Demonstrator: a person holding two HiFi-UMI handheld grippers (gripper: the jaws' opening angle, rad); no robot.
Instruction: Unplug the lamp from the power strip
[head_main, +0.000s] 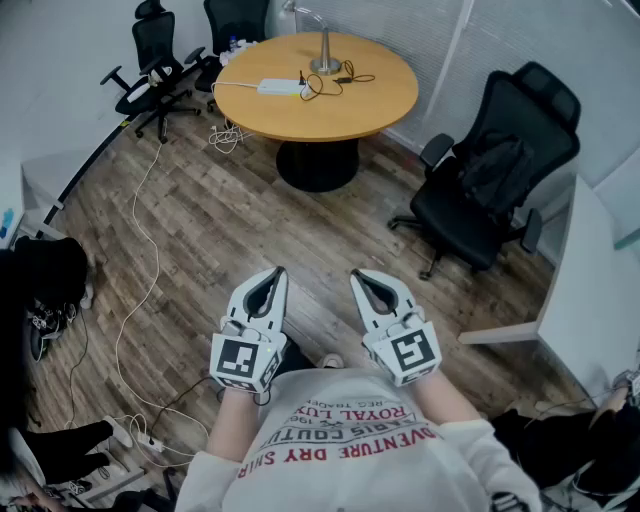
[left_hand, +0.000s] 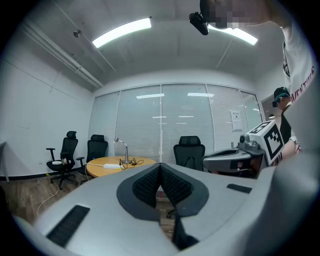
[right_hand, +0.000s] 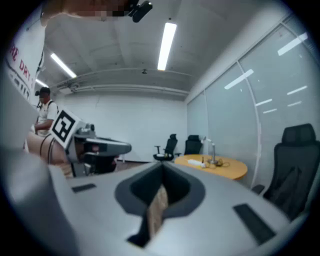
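- My left gripper (head_main: 274, 273) is held low in front of my chest over the wooden floor (head_main: 200, 220). Its fingers are clenched together, with nothing between them.
- My right gripper (head_main: 361, 276) sits just beside it, apart from it. Its fingers are likewise pressed shut and empty.
- The lamp (head_main: 325, 55) stands upright on the round counter (head_main: 340, 115), well apart from both grippers, across the room.
- The white power strip (head_main: 280, 87) lies on the same counter, near the lamp's base, with a black cord (head_main: 330, 82) looped between them.
- Whether the plug sits in the strip is too small to tell.
- A black office chair (head_main: 495, 180) stands to the counter's right.
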